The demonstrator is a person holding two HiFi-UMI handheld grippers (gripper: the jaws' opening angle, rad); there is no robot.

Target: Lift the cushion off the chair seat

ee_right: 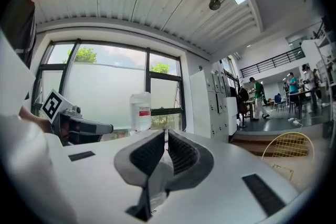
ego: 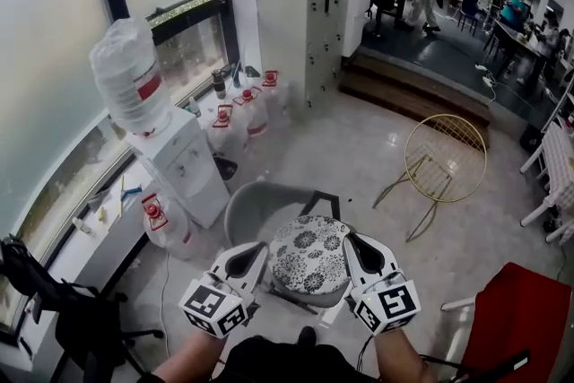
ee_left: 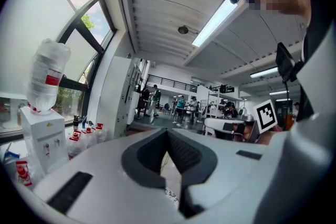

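Note:
A round cushion (ego: 311, 254) with a dark floral print on white is held between my two grippers over the front of a grey tub chair (ego: 256, 204). My left gripper (ego: 257, 257) is shut on the cushion's left edge, and a strip of the printed fabric (ee_left: 170, 198) shows low between its jaws (ee_left: 168, 136). My right gripper (ego: 352, 252) is shut on the right edge, with pale fabric (ee_right: 156, 189) pinched between its jaws (ee_right: 165, 136). Whether the cushion still touches the seat is hidden beneath it.
A white water dispenser (ego: 184, 166) with a bottle on top stands left of the chair, with several water jugs (ego: 240, 114) along the window. A gold wire chair (ego: 446, 159) is at the right, a red chair (ego: 517, 318) at the bottom right, and wooden steps (ego: 413, 90) with people beyond.

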